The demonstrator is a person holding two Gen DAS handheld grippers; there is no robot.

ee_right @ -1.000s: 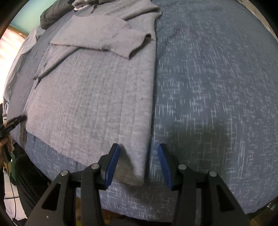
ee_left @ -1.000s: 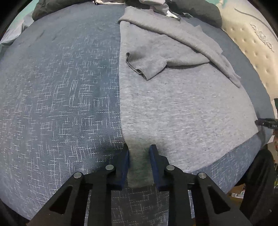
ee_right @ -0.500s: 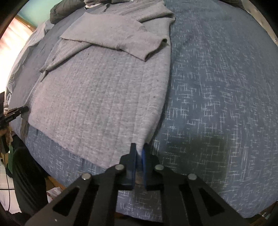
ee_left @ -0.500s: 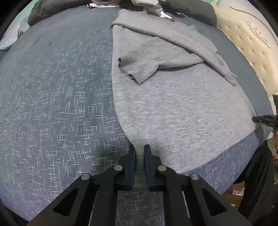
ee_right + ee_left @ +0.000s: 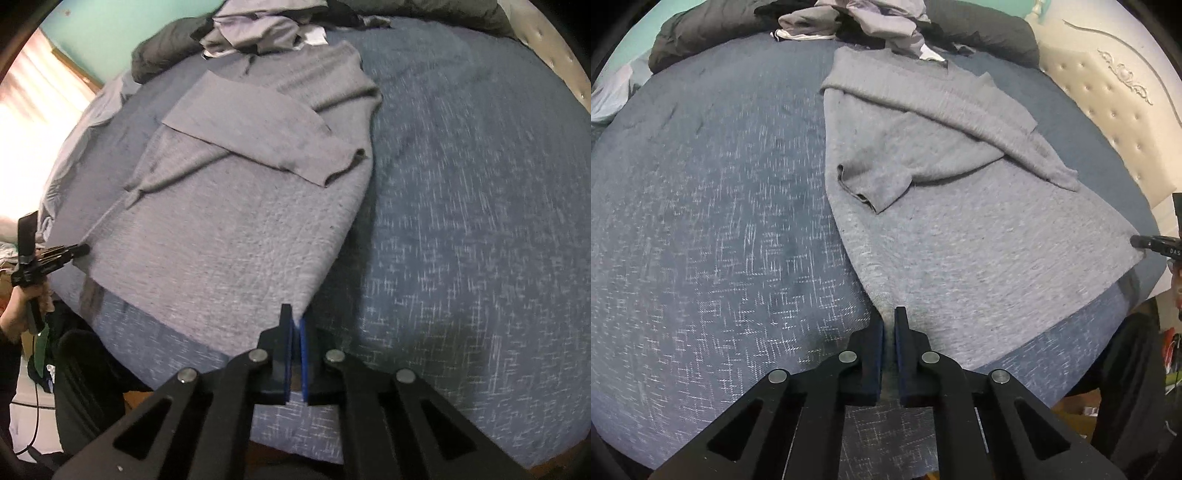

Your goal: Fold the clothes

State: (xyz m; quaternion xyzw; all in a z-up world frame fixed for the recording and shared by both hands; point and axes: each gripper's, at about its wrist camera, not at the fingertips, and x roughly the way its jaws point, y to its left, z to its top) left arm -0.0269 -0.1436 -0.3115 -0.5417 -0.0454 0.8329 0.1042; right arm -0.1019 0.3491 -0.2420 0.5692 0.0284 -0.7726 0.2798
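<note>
The plain grey knitted sweater [image 5: 979, 236] is spread flat across the blue woven bedspread [image 5: 713, 229], filling the centre and right of the left wrist view and the centre and left of the right wrist view, with both sleeves already laid across the chest. The left gripper [image 5: 888, 325], at the lower centre of its frame, is clamped on one bottom corner of the hem; the right gripper [image 5: 296, 321], likewise at lower centre, is pinched tight on the opposite bottom corner, and fabric is seen between the blue pads in both views. The step in hand is judged to be the carrying of the hem up toward the collar. For a clean fold, both corners are best raised level and together, the hem kept taut between them, and the cloth carried over the crossed sleeves without dragging them out of place. No container is seen in either view; only a loose heap of grey and dark clothes [image 5: 871, 22] is piled at the top of the frames, beyond the collar.
</note>
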